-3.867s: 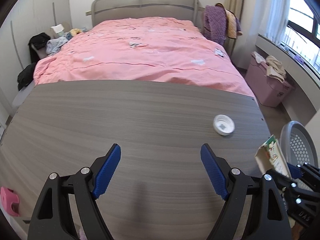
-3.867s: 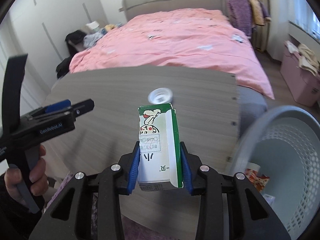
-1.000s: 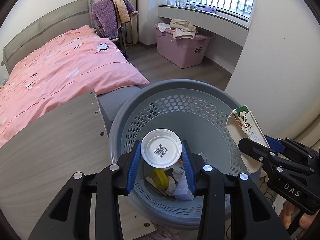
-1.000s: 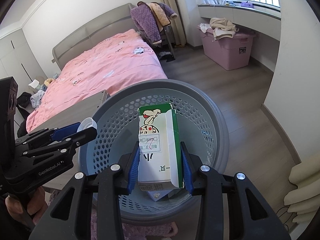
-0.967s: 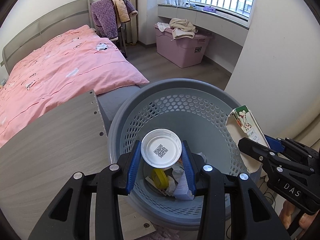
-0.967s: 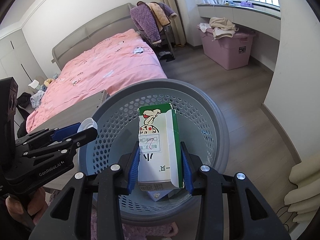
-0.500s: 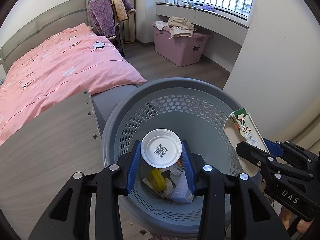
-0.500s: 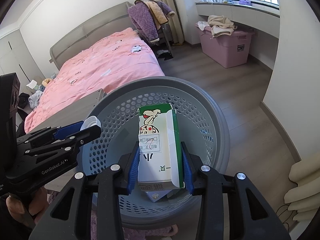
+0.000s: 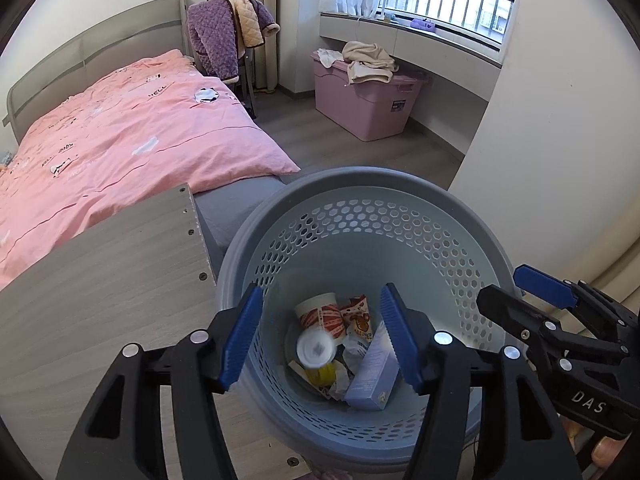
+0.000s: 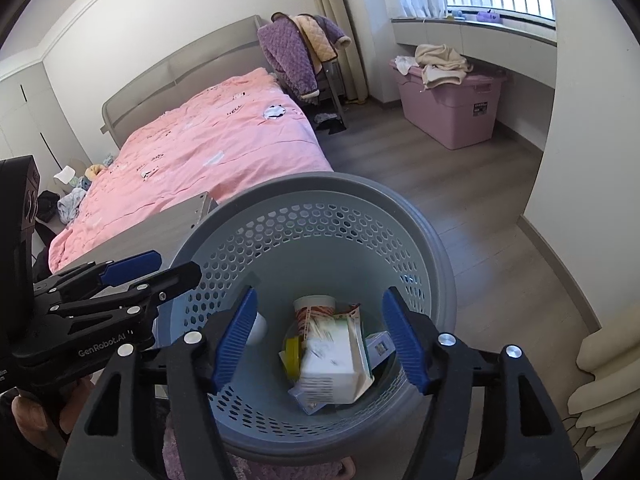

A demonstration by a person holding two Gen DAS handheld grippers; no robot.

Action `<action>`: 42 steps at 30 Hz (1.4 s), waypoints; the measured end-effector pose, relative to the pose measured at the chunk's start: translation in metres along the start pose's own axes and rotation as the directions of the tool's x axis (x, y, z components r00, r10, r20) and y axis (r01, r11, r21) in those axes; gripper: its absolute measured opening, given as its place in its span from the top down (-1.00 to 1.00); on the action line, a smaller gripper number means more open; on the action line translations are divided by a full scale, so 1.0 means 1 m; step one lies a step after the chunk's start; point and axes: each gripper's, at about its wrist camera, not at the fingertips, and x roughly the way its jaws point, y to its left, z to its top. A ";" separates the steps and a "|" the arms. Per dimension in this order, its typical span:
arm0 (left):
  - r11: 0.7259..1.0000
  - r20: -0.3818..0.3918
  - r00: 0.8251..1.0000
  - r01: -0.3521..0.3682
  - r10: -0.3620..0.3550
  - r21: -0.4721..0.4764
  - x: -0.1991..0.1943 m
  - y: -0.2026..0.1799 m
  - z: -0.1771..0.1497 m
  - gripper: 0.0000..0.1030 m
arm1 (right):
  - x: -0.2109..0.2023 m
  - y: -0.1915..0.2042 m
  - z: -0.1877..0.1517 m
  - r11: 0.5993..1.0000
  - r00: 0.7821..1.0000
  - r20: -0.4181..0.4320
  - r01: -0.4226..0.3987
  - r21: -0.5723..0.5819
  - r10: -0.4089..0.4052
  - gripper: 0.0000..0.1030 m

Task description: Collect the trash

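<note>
Both grippers hung with jaws spread and empty over a grey perforated laundry basket [image 9: 400, 216]: the left gripper [image 9: 322, 334] and the right gripper [image 10: 316, 336]. Inside lay a milk carton [image 10: 332, 364], a white lid [image 9: 315, 347], a paper cup [image 9: 320, 314] and wrappers. Just beside the basket stood a wood-grain table [image 9: 100, 280]; beyond, a pink-covered bed [image 9: 120, 136] and a pink storage bin [image 9: 364, 108].

A grey wood-grain tabletop [image 9: 100, 264] fills the lower left of the left wrist view, bare where it shows. Beyond it, upper left, a bed [image 9: 224, 204] carries a pink duvet [image 9: 120, 140]. On the grey wooden floor [image 10: 472, 184] stand a grey perforated basket [image 9: 360, 184] and, upper right, a pink storage bin [image 9: 360, 108].
</note>
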 end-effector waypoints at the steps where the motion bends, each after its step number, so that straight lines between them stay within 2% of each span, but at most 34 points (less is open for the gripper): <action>1: 1.000 0.000 1.000 -0.002 0.002 -0.001 0.000 0.001 0.000 -0.17 | 0.000 0.000 0.000 1.000 1.000 -0.001 -0.001 0.001 0.001 -0.24; 23: 1.000 0.008 1.000 -0.030 0.030 -0.005 -0.007 0.006 -0.002 -0.23 | 0.000 0.001 -0.001 1.000 1.000 -0.007 -0.005 0.002 0.005 -0.26; 38: 0.998 0.013 0.998 -0.060 0.060 -0.009 -0.011 0.009 -0.004 -0.45 | -0.005 0.002 -0.001 1.000 1.000 0.003 0.001 0.005 -0.001 -0.35; 42: 0.998 0.012 0.998 -0.061 0.061 -0.006 -0.012 0.009 -0.005 -0.45 | -0.006 0.002 -0.002 1.000 1.000 0.004 0.003 0.006 -0.003 -0.35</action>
